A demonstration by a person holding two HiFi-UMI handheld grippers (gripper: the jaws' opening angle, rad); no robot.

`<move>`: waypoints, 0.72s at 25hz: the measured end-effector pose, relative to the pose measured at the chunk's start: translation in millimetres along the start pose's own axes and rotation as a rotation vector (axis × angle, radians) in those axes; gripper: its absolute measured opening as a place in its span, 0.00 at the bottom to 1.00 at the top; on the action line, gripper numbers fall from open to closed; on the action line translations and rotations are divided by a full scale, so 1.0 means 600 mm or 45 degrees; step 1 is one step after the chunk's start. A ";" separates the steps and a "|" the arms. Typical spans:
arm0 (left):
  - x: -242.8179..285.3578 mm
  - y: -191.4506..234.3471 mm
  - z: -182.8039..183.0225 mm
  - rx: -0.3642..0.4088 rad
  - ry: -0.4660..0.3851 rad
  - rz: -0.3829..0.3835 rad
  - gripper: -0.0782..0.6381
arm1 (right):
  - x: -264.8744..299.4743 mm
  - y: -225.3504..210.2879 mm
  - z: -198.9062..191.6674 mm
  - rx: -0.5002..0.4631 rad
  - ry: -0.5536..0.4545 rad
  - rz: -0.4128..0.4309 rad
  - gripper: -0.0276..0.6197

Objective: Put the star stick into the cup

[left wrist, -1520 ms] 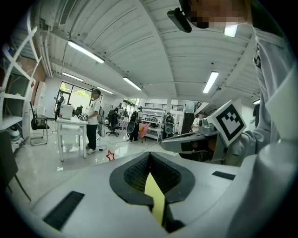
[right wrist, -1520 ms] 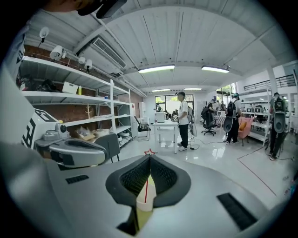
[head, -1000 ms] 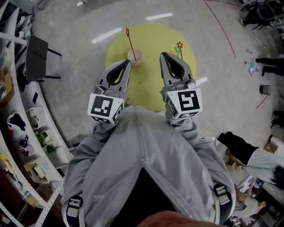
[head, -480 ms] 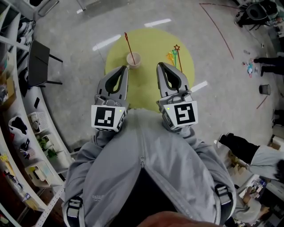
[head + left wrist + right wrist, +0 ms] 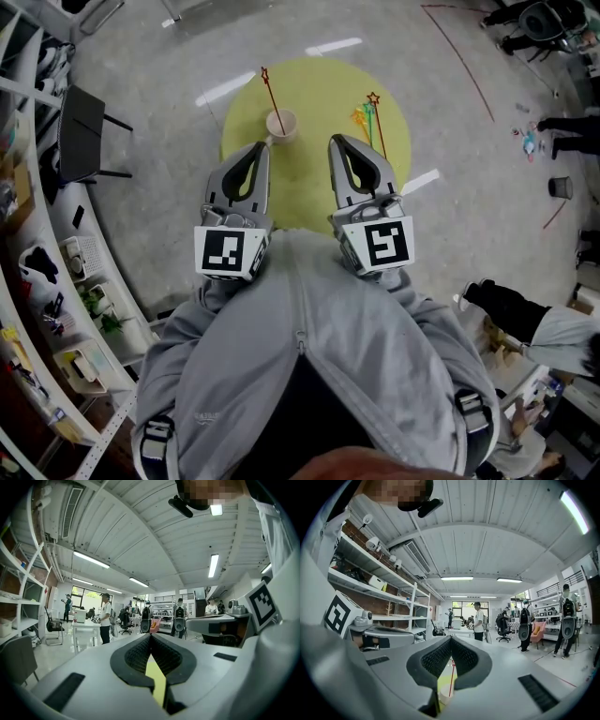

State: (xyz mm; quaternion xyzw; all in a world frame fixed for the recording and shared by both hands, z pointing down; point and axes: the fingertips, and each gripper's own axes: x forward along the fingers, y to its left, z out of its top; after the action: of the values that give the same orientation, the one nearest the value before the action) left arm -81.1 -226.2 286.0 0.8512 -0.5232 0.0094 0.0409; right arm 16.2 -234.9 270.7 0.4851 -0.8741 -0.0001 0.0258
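Note:
A red star stick (image 5: 273, 97) stands tilted in the pale cup (image 5: 281, 123) on the round yellow table (image 5: 314, 178). A few more star sticks (image 5: 370, 114) lie bunched near the table's right rim. My left gripper (image 5: 261, 146) is shut and empty, just on my side of the cup and apart from it. My right gripper (image 5: 335, 141) is shut and empty too, between the cup and the loose sticks. In the right gripper view, the cup (image 5: 440, 698) and the red stick (image 5: 451, 677) show through the gap behind the closed jaws (image 5: 451, 638). The left gripper view shows closed jaws (image 5: 150, 637) and a strip of yellow table (image 5: 157, 684).
A black chair (image 5: 80, 122) stands left of the table, with white shelving (image 5: 37, 281) along the left wall. A small dark bin (image 5: 560, 188) sits on the floor at the right. A seated person (image 5: 525, 323) is at the lower right. Other people stand farther off.
Both grippers have drawn back a little from the cup toward my body, staying shut. The red star stick stays in the cup.

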 end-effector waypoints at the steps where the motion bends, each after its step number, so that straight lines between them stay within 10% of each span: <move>1: 0.000 -0.001 0.000 -0.004 -0.003 -0.001 0.13 | 0.002 0.001 0.001 -0.004 -0.008 0.005 0.09; 18: 0.007 -0.013 -0.017 -0.014 0.026 -0.050 0.13 | 0.005 0.007 -0.017 -0.003 0.010 0.033 0.09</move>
State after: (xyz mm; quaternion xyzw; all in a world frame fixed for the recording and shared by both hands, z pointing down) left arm -72.2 -225.5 295.7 0.8610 -0.5059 0.0143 0.0510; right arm 11.2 -234.9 281.5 0.4736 -0.8802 0.0010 0.0297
